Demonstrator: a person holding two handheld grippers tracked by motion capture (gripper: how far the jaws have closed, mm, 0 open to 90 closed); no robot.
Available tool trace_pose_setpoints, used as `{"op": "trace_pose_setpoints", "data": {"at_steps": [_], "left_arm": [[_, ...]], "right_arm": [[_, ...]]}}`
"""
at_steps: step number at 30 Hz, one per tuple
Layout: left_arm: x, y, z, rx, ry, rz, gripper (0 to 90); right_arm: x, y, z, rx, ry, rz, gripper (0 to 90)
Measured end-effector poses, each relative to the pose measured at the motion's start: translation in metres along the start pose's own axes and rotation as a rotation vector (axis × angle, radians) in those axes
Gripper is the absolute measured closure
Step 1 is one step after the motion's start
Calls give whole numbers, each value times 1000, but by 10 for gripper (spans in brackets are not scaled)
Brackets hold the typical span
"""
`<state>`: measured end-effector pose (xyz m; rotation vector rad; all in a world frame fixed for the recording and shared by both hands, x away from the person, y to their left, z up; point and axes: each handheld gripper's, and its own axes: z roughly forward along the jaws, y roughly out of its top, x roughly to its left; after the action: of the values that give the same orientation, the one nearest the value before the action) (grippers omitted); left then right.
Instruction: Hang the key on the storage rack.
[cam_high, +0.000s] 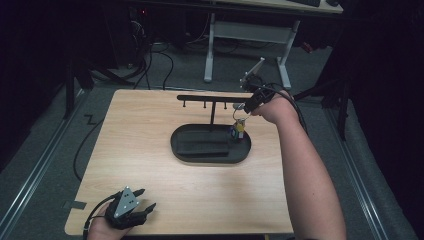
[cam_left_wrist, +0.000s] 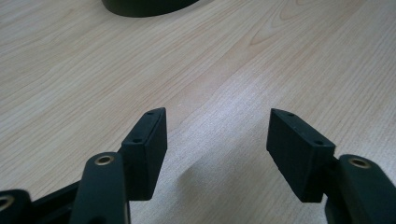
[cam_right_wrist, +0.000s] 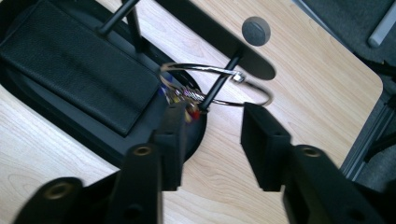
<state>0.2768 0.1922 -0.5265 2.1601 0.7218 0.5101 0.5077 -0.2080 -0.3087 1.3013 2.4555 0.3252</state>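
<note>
Jaws of our right gripper (cam_right_wrist: 210, 140) stand partly open around nothing; the key ring (cam_right_wrist: 217, 84) lies just beyond the pads, free of them. We judge the ring is being hung: its wire loop passes around the outermost peg (cam_right_wrist: 219, 86) under the rack's bar (cam_right_wrist: 210, 37), so the peg carries it. A small bunch of coloured tags (cam_right_wrist: 180, 98) dangles from the ring, above the tray (cam_right_wrist: 70, 65) at the foot of the rack. In the high view the ring (cam_high: 239, 117) hangs at the right end of the bar (cam_high: 210, 97), with our right gripper (cam_high: 250, 102) close beside it, well placed to back away without snagging the loop.

Our left gripper (cam_left_wrist: 217, 140) rests near the front left corner of the table (cam_left_wrist: 70, 70), jaws wide open and empty, parked clear of the work.
</note>
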Motion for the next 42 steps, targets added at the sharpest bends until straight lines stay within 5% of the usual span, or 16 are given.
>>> {"op": "trace_pose_setpoints", "data": {"at_steps": [16,20,22,29,32,42], "left_arm": [[-2,0,0,7,2,4,386],[-3,1,1,9,-4,5,388],[-3,1,1,10,-7,7,388],[-4,1,1,10,-5,6,385],[-4,0,1,6,-2,3,384],[-5,0,2,12,-6,6,386]], "right_arm": [[13,-41,2,-152,15,28,304],[11,-51,6,-193,114,79,265],[11,-55,7,-217,128,89,257],[19,-73,14,-279,88,103,156],[20,-85,20,-298,101,133,150],[34,-133,38,-339,98,128,105]]}}
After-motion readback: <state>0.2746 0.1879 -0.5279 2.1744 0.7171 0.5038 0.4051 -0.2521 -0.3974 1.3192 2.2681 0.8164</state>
